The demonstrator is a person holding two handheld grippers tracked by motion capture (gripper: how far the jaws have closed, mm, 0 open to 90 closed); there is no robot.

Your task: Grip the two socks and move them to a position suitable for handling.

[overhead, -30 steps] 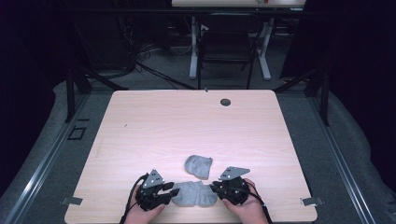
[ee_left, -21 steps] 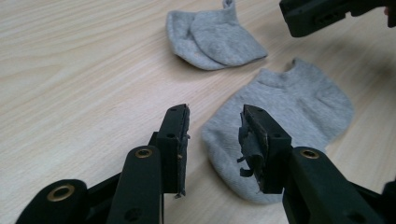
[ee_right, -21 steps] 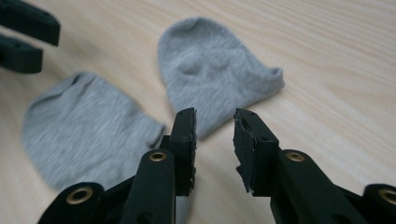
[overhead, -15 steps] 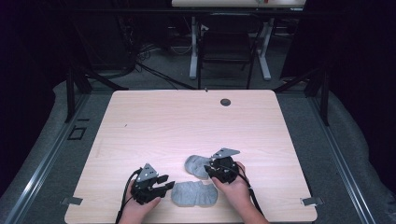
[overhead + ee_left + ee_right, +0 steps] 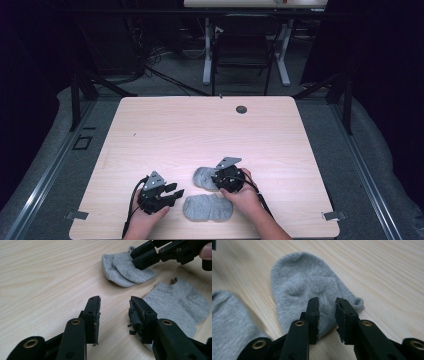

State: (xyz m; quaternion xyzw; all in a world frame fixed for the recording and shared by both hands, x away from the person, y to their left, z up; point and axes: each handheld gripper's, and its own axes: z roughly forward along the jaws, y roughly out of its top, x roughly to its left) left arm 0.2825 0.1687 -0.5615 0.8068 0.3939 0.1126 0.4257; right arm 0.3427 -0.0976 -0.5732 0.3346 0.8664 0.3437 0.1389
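Nearest, at six o'clock on the surface (image 5: 200, 130): near sock (image 5: 207, 207), spread flat, probably laid out as the base for pairing. Just at its nine o'clock: left tool (image 5: 175, 192), parked with jaws apart and empty, pointing towards three o'clock, seemingly waiting its turn. Farther, at twelve o'clock from that sock: far sock (image 5: 202, 176), lying slightly rumpled close by. Over its cuff edge: right tool (image 5: 216, 178), jaws just now closing yet not pinching, with fabric between them, likely lining up to lift it onto its mate.
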